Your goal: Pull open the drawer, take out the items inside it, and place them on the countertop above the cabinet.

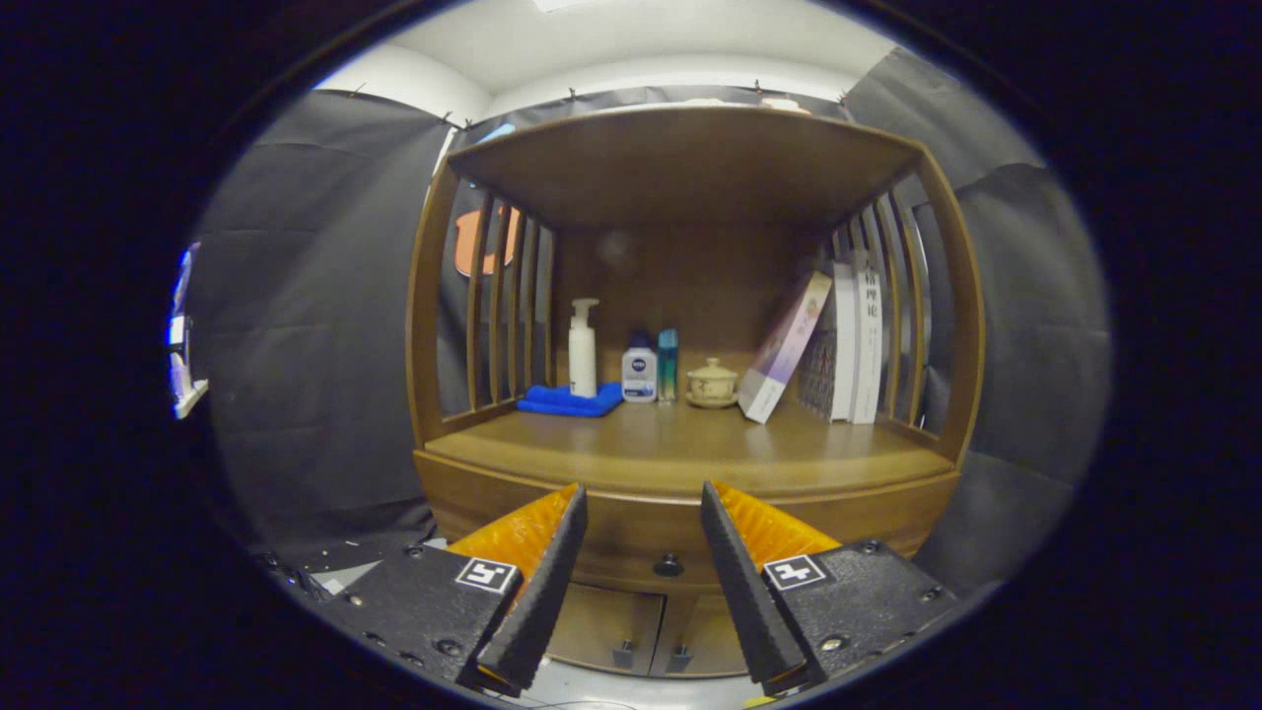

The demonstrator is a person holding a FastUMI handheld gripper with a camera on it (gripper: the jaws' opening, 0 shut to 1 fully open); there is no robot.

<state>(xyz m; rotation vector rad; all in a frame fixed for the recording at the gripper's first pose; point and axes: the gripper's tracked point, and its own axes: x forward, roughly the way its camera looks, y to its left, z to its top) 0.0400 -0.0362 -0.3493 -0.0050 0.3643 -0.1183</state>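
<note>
Still shut below the counter's [680, 454] front edge, rigid wooden drawer [611, 537], likely sliding heavily, best taken by its small dark knob [667, 566], framed between fingers of tool [643, 505], spread wide, gripping nothing.

Dim overhead light, shadowed shelf recess, strong fisheye bending at edges.

Wooden cabinet [690, 473] with closed drawer, small dark round knob [668, 566] seen between the spread, empty fingers of the gripper [643, 503]. Countertop [680, 449]: folded blue cloth [570, 400], white pump bottle [583, 350], small white-and-blue bottle [639, 370], slim teal bottle [667, 365], lidded beige ceramic cup [712, 384]. Leaning book [786, 347] beside upright white books [856, 340].
</note>
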